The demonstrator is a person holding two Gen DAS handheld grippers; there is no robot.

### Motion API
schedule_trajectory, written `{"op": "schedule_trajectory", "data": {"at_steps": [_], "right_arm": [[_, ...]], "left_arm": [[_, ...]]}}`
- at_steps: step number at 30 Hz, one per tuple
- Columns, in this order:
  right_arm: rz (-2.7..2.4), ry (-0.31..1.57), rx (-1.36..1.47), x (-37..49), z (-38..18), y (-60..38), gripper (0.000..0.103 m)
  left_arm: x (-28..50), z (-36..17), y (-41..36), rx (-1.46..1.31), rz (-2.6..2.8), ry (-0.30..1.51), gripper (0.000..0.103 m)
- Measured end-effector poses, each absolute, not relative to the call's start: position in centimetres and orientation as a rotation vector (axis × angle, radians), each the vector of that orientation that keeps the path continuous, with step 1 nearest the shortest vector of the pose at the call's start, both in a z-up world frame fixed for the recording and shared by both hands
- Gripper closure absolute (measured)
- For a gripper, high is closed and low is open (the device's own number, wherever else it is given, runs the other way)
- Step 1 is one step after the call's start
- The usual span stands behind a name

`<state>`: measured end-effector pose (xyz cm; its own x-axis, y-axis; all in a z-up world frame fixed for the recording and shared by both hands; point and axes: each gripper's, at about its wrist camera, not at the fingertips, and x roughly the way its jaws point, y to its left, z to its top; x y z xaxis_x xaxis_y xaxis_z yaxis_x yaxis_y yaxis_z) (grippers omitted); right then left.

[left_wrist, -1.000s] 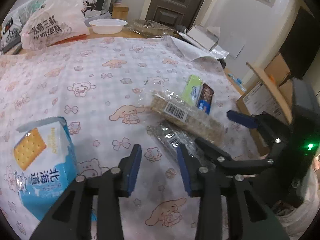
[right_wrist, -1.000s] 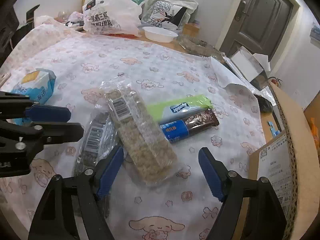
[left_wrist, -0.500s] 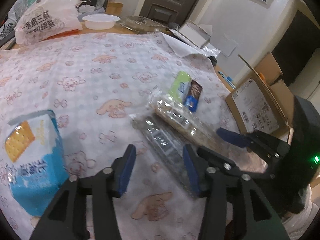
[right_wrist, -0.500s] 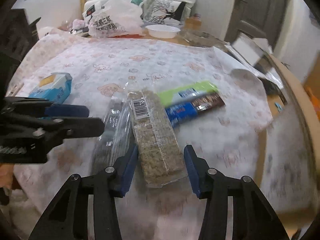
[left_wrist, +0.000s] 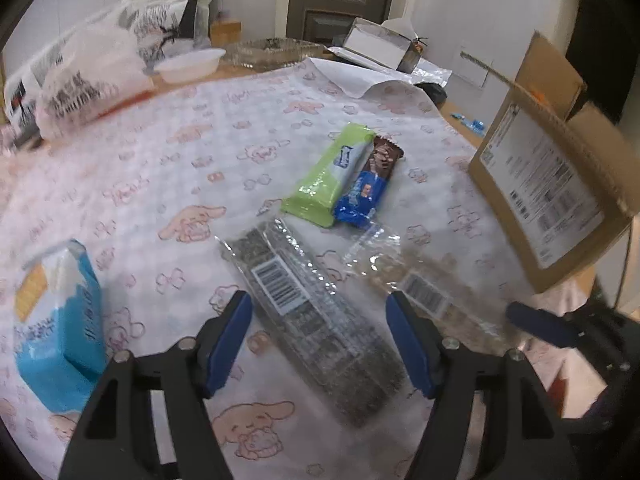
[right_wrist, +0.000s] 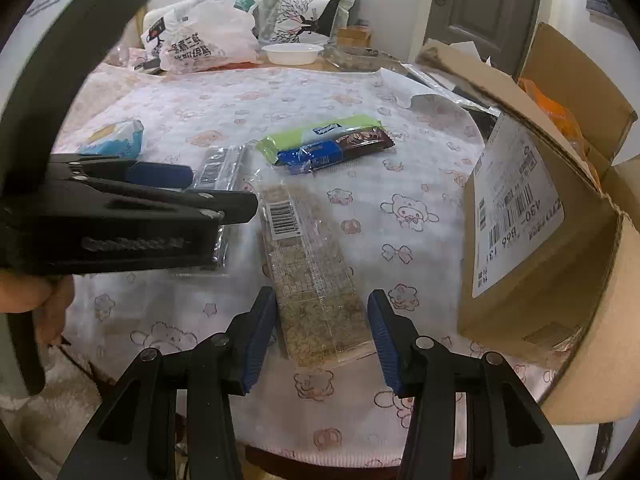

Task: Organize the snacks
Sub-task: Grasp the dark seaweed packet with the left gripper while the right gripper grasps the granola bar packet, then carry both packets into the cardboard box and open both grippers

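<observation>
Left wrist view: we see our left gripper [left_wrist: 320, 338] spread wide, its blue pads on either side of the dark seaweed-coloured snack pack [left_wrist: 316, 320], which lies flat on the worktop [left_wrist: 168, 168] near its front edge; we cannot tell whether either pad touches the wrapper. Just to its right lies the pale grain bar pack [left_wrist: 436, 300], blurred here. Beyond them the green snack bar [left_wrist: 330, 176] and the blue-and-brown chocolate bar [left_wrist: 368, 184] lie side by side, touching, toward the worktop's middle. The blue cracker box [left_wrist: 60, 336] sits toward the left edge. A cardboard box [left_wrist: 552, 184] stands at the right edge.

In the right wrist view, our right gripper [right_wrist: 322, 344] is also parted, with the near end of the grain bar pack [right_wrist: 312, 272] between its pads and a sliver of gap on each side. The left gripper [right_wrist: 160, 188] reaches in from the left over the dark pack [right_wrist: 218, 168]. A white bowl [right_wrist: 292, 53] and plastic bags [right_wrist: 208, 42] sit at the far edge.
</observation>
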<state>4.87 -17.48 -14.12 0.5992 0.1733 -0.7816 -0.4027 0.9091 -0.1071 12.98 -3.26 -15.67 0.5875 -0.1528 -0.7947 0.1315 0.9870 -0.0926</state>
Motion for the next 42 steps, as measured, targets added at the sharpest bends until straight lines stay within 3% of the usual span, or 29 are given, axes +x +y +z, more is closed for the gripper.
{"op": "schedule_trajectory", "data": {"at_steps": [1, 5, 19, 33, 35, 38, 42], "right_arm": [[0.34, 0.868, -0.284, 4.9, -14.1, -17.6, 0.06], [0.332, 0.867, -0.281, 4.6, -14.1, -18.0, 0.06], [0.399, 0.865, -0.272, 3.6, -13.5, -17.2, 0.06], [0.421, 0.85, -0.274, 6.3, -14.3, -16.0, 0.059], [0.42, 0.848, -0.276, 6.4, -14.3, -16.0, 0.059], [0.434, 0.846, -0.265, 6.4, -14.3, -16.1, 0.066], [0.429, 0.847, -0.261, 6.0, -14.0, -15.7, 0.066]], "left_arm": [[12.8, -15.7, -3.1, -0.008, -0.152, 0.923, 0.048], [12.0, -15.7, -1.7, 0.017, -0.159, 0.921, 0.056], [8.8, -15.5, 2.6, -0.008, -0.155, 0.969, 0.057], [10.6, -15.5, 2.3, -0.06, -0.147, 0.931, 0.057], [10.8, -15.6, 2.0, -0.016, -0.125, 0.92, 0.066], [10.8, -15.7, 2.3, -0.026, -0.126, 0.912, 0.067], [10.3, -15.1, 2.7, -0.053, -0.142, 0.902, 0.067]]}}
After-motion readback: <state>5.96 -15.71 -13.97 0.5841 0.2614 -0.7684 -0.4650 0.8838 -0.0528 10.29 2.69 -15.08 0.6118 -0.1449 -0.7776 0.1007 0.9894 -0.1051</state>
